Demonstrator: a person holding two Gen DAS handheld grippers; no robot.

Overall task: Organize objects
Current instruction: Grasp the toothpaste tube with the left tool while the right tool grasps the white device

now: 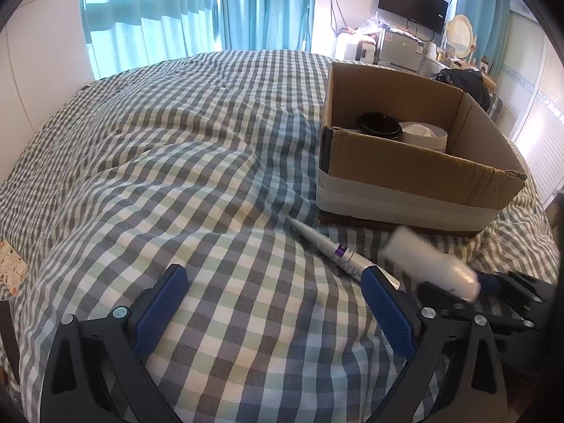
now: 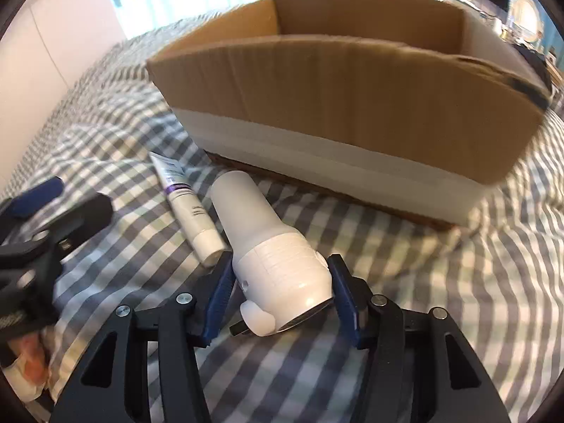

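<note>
A white bottle-shaped device point(image 2: 271, 246) is held between the blue pads of my right gripper point(image 2: 280, 275), which is shut on its wide end just above the checked bedcover; it shows blurred in the left wrist view point(image 1: 430, 264). A white tube with a purple band point(image 2: 187, 204) lies on the bedcover to its left, also seen in the left wrist view point(image 1: 331, 246). An open cardboard box point(image 1: 416, 162) stands behind them, holding a black round item point(image 1: 379, 125) and a white round item point(image 1: 423, 134). My left gripper point(image 1: 271, 289) is open and empty over the bedcover, left of the tube.
The checked bedcover point(image 1: 176, 176) is rumpled, with folds beside the box. Teal curtains point(image 1: 176, 10) hang behind the bed. A monitor point(image 1: 412, 3), a mirror and clutter stand at the far right. My left gripper shows at the left in the right wrist view point(image 2: 46, 211).
</note>
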